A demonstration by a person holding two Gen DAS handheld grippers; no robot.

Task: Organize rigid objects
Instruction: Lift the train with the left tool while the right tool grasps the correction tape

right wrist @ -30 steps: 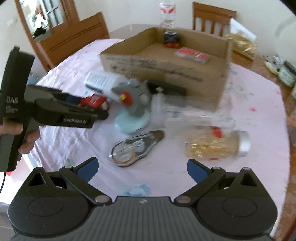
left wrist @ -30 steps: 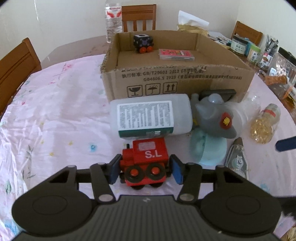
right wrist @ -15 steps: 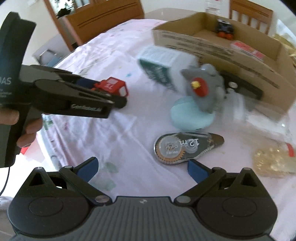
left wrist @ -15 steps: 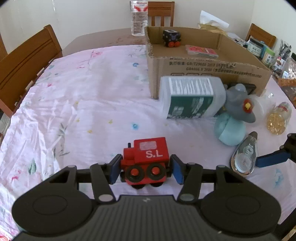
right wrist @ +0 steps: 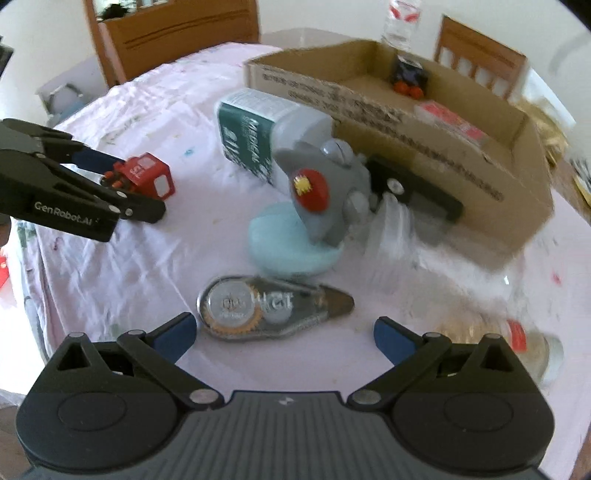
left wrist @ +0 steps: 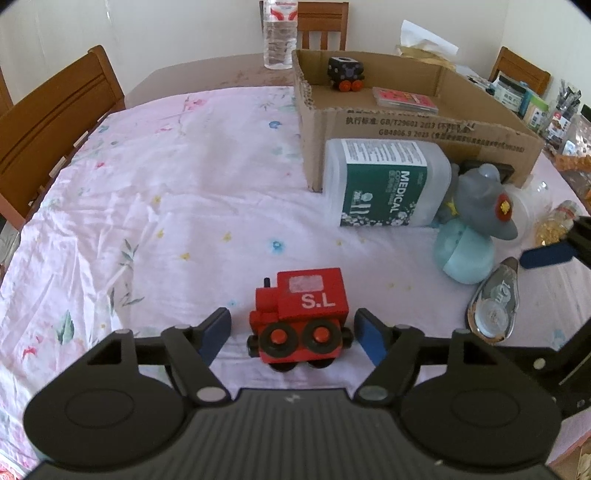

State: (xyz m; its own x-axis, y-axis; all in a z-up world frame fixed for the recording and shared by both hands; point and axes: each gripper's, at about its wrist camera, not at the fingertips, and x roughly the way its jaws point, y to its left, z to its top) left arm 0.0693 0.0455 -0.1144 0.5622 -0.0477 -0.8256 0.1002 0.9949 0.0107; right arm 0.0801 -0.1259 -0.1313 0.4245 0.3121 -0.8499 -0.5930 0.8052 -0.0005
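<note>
Standing upright on its wheels on the pink floral cloth of the counter point(left wrist: 177, 192), near the counter's front edge as the left wrist view shows it, the red toy locomotive point(left wrist: 301, 317) marked "S.L" is sitting between the blue pads of the left hand-held gripper point(left wrist: 291, 332). The jaws of this hand-held gripper have just been opening; a clear gap is showing on each side of the locomotive, so the pads are not pressing on it.

Toward the counter's right edge in the same view, a clear correction-tape dispenser point(right wrist: 269, 306) is lying flat on the cloth. The right hand-held gripper point(right wrist: 284, 332) is hovering over it with its jaws spread wide, one pad to each side of the dispenser and neither touching it.

Just beyond the dispenser, a grey figure on a pale blue round base point(right wrist: 295, 229) is leaning, and a white bottle with a green "MEDICAL" label point(left wrist: 384, 184) is lying on its side against the near wall of a shallow cardboard box point(left wrist: 424, 129). Inside the box, a black toy wagon with orange wheels point(left wrist: 347, 74) is resting by the far wall and a pink flat pack point(left wrist: 404, 99) is lying on the floor. A clear water bottle point(left wrist: 279, 35) is standing near the far edge.
</note>
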